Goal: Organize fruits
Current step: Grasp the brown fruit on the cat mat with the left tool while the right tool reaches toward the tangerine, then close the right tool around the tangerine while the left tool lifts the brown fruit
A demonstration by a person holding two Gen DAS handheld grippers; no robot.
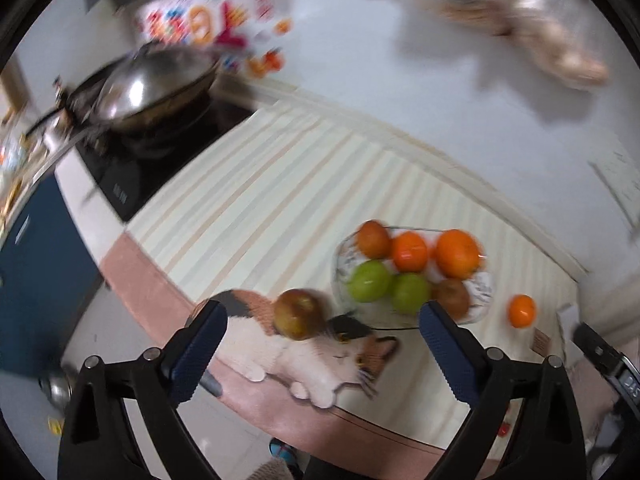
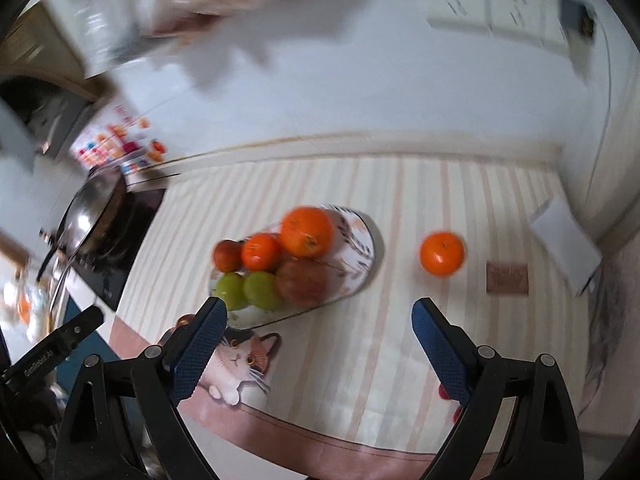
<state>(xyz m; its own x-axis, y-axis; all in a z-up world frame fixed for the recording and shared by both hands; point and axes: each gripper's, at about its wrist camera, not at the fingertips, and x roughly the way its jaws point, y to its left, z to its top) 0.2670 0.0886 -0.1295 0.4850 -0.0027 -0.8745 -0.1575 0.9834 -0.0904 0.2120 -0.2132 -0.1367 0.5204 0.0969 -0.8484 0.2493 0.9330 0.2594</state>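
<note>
A glass plate [image 1: 482, 294] [image 2: 362, 258] on the striped cloth holds several fruits: oranges [image 1: 457, 253] [image 2: 306, 231], green apples [image 1: 370, 281] [image 2: 261, 290] and reddish apples [image 1: 453, 297] [image 2: 302, 281]. A loose reddish-green apple [image 1: 299, 313] lies on the cat picture left of the plate, just beyond my open left gripper [image 1: 322, 322]. A loose orange [image 1: 521, 311] [image 2: 441, 253] lies right of the plate. My right gripper [image 2: 320, 320] is open and empty, above the cloth in front of the plate.
A steel wok [image 1: 148, 88] [image 2: 86, 216] sits on a black cooktop [image 1: 132, 172] at the left. A small brown card [image 2: 507, 278] and a white box [image 2: 566, 250] lie at the right. The counter's front edge [image 1: 280, 404] is near; the wall is behind.
</note>
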